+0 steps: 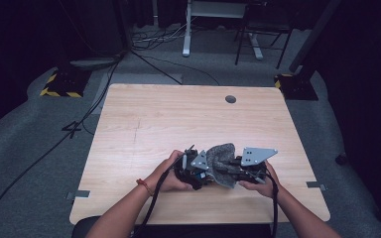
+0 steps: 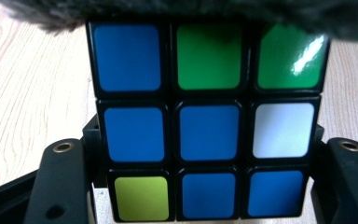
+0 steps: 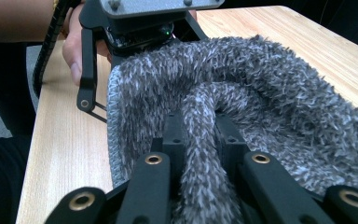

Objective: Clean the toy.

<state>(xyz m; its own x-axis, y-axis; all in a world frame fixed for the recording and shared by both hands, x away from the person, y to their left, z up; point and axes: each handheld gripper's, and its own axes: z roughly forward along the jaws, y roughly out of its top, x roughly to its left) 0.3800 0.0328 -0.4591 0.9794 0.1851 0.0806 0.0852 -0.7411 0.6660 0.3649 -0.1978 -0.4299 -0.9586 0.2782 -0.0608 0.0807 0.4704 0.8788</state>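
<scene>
A Rubik's cube (image 2: 209,133) with mostly blue stickers sits between my left gripper's (image 2: 207,149) jaws, which are shut on its lower sides. Grey fuzzy fabric (image 2: 168,9) hangs over the cube's top edge. In the right gripper view my right gripper (image 3: 200,128) is shut on a rolled rim of this fuzzy cloth (image 3: 270,93), which looks like a knitted hat or pouch. In the high view both grippers meet near the table's front middle: the left gripper (image 1: 198,173) and the right gripper (image 1: 234,169) face each other, with the cloth (image 1: 222,156) bunched between them.
The wooden table (image 1: 178,114) has a round cable hole (image 1: 230,99) at the back right. The person's left hand (image 3: 77,51) grips the left tool beyond the cloth. Cables, desk legs and a chair frame stand on the grey floor behind the table.
</scene>
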